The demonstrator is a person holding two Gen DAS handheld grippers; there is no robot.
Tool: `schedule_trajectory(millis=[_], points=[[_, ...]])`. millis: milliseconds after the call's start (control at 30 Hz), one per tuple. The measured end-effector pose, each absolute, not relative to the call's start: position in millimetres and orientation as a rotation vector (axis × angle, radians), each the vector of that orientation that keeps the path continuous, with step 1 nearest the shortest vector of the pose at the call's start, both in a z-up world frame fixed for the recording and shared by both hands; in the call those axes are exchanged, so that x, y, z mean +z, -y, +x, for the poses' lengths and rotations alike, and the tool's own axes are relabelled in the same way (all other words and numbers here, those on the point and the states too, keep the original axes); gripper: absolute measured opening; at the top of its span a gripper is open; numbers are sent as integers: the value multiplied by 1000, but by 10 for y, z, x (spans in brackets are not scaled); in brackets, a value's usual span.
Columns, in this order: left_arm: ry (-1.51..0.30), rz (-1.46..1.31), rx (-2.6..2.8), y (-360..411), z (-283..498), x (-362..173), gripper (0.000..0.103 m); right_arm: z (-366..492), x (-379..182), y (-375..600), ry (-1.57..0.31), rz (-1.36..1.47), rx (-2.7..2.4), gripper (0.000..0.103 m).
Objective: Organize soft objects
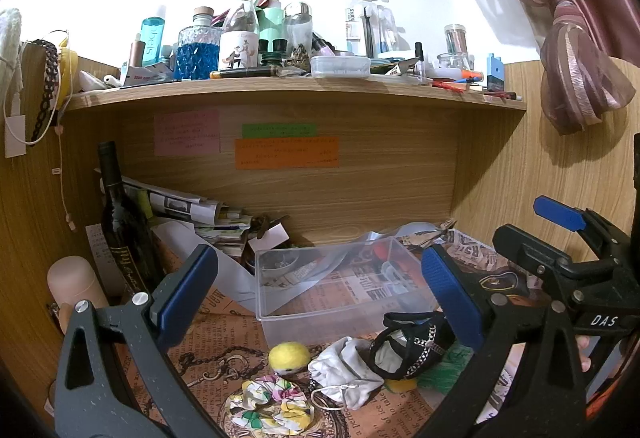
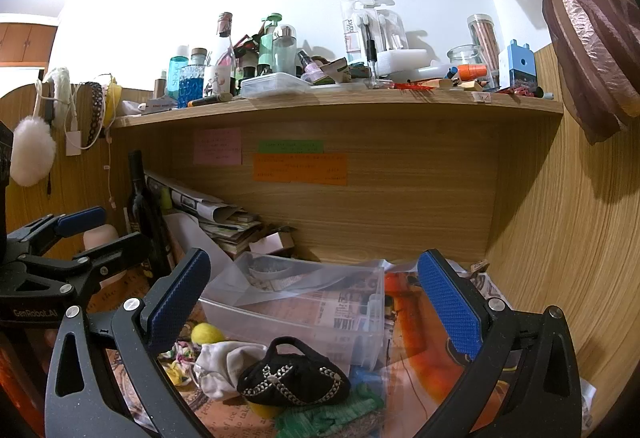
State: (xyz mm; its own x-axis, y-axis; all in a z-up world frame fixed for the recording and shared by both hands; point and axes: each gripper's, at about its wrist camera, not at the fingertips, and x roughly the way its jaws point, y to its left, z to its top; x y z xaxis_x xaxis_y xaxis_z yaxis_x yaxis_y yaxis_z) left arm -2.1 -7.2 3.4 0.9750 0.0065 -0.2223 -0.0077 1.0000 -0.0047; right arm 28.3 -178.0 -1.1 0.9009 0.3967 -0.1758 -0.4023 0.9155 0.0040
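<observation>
A pile of soft things lies on the desk in front of a clear plastic bin [image 1: 280, 314] [image 2: 256, 312]: a yellow felt ball [image 1: 289, 357] [image 2: 207, 333], a floral scrunchie [image 1: 269, 405] [image 2: 176, 365], a white cloth pouch [image 1: 344, 370] [image 2: 224, 362], a small black bag with chain trim [image 1: 412, 346] [image 2: 294, 378] and a green fringed piece [image 1: 444, 368] [image 2: 332, 416]. My left gripper [image 1: 320, 298] is open and empty above the pile. My right gripper [image 2: 316, 302] is open and empty above the black bag; it also shows in the left wrist view [image 1: 560, 238].
A dark wine bottle [image 1: 124, 222] [image 2: 144, 206] and a paper stack [image 1: 200, 214] stand at the back left. A shelf [image 1: 296, 94] [image 2: 336, 106] crowded with bottles hangs above. Wooden walls close both sides. A curtain [image 1: 576, 50] hangs at the right.
</observation>
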Motion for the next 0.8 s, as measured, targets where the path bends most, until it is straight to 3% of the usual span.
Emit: schedule_trajectory(millis=[800], points=[[-224,-5,7,81,-20,35,103,284,-15,1769,-176,-27,413,103]])
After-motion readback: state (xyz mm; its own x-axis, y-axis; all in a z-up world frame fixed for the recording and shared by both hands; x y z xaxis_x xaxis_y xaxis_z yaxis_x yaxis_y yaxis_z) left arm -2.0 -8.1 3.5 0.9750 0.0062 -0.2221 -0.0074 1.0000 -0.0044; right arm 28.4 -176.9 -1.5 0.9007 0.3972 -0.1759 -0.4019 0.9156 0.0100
